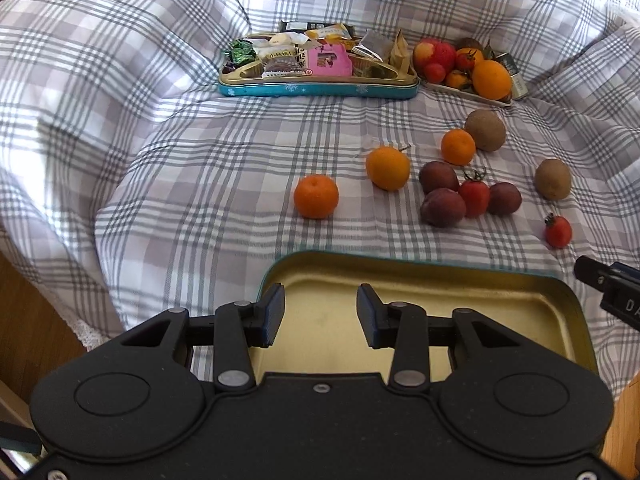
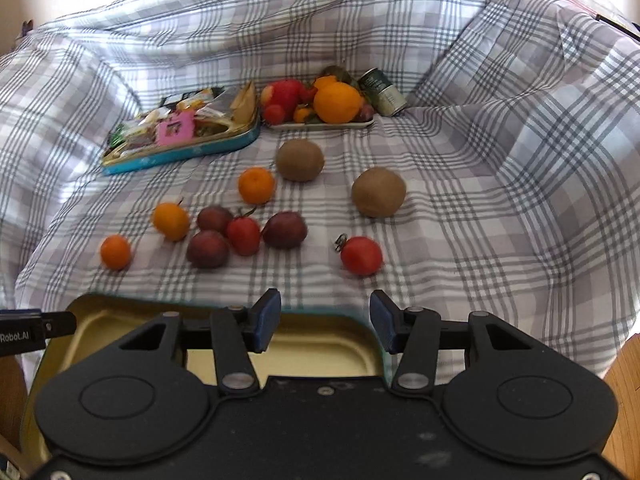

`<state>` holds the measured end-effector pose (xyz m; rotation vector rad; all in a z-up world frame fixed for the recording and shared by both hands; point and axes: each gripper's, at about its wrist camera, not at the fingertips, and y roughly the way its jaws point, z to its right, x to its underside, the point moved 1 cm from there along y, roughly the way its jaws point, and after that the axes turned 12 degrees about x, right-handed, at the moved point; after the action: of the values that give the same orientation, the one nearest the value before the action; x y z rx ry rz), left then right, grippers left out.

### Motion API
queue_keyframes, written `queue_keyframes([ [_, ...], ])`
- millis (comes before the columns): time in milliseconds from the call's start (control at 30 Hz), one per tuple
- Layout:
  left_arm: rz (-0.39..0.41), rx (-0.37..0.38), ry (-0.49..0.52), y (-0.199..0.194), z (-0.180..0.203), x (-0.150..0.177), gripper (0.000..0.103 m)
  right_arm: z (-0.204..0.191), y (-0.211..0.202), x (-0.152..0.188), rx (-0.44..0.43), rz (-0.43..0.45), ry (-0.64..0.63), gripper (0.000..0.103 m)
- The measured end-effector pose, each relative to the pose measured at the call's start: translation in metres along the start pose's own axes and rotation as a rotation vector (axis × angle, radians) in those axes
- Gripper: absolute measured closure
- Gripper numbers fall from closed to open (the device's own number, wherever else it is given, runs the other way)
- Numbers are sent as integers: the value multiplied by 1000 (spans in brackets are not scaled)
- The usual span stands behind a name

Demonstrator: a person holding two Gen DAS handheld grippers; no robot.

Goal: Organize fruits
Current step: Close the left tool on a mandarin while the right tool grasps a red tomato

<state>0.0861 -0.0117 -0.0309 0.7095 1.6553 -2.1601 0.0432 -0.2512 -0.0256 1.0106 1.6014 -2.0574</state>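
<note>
Loose fruit lies on the checked cloth: a mandarin point(image 1: 316, 196), a stemmed orange point(image 1: 388, 168), three dark plums point(image 1: 443, 207) around a tomato point(image 1: 474, 198), two kiwis point(image 1: 485, 130), and a small tomato point(image 2: 361, 255). An empty gold-lined teal tin point(image 1: 440, 292) sits nearest me. My left gripper point(image 1: 320, 314) hovers over the tin's left part, open, with nothing between its fingers. My right gripper point(image 2: 325, 320) hangs above the tin's far rim point(image 2: 104, 320), also open and holding nothing. The small tomato lies just beyond it.
At the back, a teal tin point(image 1: 316, 90) is packed with wrapped snacks. Beside it a white plate point(image 1: 464, 92) is piled with fruit, with a green can point(image 2: 382, 96) behind. The cloth rises in folds on both sides. Wooden floor shows at the lower corners.
</note>
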Motion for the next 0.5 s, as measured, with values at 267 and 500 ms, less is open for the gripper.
queue_keyframes([
  [267,-7,2,18,28,-4,-22,55,-1,33,-15,63,2,20,51],
  [500,-15,4,47,49,-3,-35,55,-1,66,-24,69,-41,4,51],
])
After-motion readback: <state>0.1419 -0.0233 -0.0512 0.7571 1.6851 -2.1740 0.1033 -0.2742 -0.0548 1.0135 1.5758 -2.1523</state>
